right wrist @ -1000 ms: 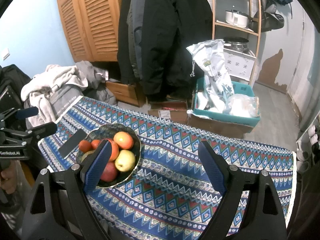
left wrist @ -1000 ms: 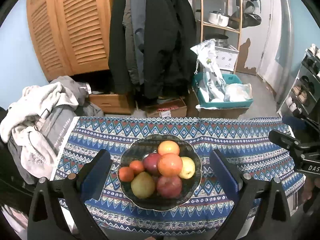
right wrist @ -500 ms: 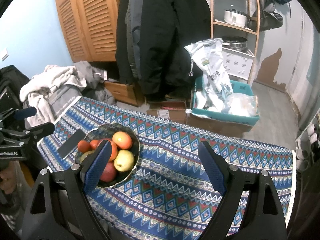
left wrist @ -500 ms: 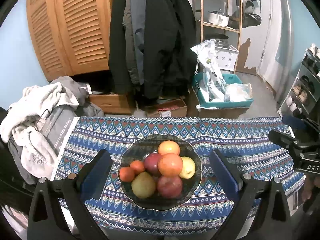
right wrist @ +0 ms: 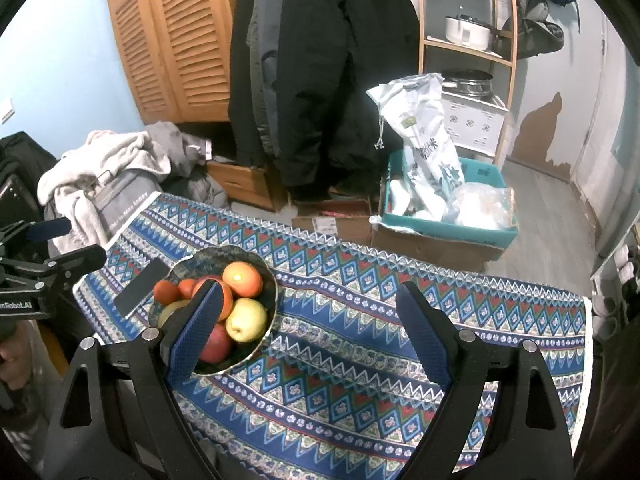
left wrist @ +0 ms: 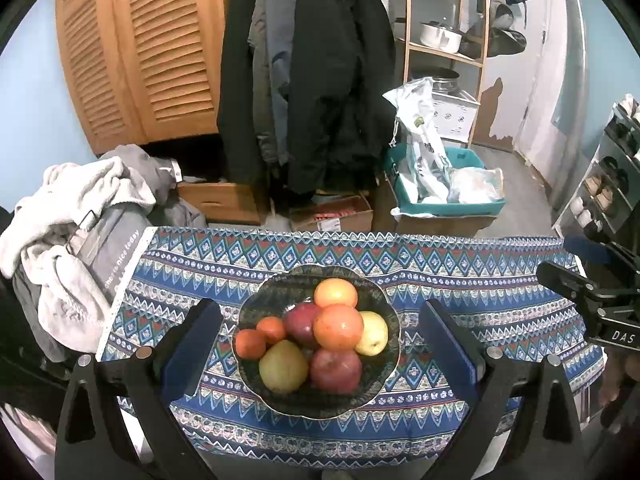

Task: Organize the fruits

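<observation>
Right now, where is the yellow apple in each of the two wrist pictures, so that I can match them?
Left wrist view: the yellow apple lies at the right side of the bowl, low in the middle of the picture.
Right wrist view: the same apple lies in the bowl's right half, left of centre.
Shared landmark: the teal box on the floor behind the table.

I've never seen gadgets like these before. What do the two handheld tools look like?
Both match: the left tool and right tool each have a black frame with triangular cut-outs and silver screw heads, ending in two flat fingers faced with dark blue textured pads. Seen from the other camera, each body carries white lettering, partly cut off. No cables or sleeves show.
</observation>
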Tool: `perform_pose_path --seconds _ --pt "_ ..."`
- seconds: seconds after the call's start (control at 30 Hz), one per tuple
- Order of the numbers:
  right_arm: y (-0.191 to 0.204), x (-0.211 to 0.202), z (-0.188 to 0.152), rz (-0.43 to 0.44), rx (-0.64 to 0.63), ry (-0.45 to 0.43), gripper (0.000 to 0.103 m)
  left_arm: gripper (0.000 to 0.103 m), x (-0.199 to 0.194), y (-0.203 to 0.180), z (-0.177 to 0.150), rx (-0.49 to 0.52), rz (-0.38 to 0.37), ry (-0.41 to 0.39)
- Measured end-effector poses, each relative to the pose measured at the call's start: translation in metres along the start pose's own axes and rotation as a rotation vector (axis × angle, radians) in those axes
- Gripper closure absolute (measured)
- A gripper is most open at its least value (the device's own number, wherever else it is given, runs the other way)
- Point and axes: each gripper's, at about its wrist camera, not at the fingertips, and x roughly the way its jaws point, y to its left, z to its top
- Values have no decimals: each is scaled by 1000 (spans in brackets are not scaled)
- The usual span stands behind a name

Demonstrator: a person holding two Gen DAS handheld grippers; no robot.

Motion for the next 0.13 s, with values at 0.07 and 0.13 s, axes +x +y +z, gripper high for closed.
perform_pose_path --seconds 0.07,0.13 --pt "0 0 -1 0 1 0 16 3 0 1 0 -2 -7 1" --pt "-1 0 -1 0 1 1 16 3 0 1 1 -5 -3 1"
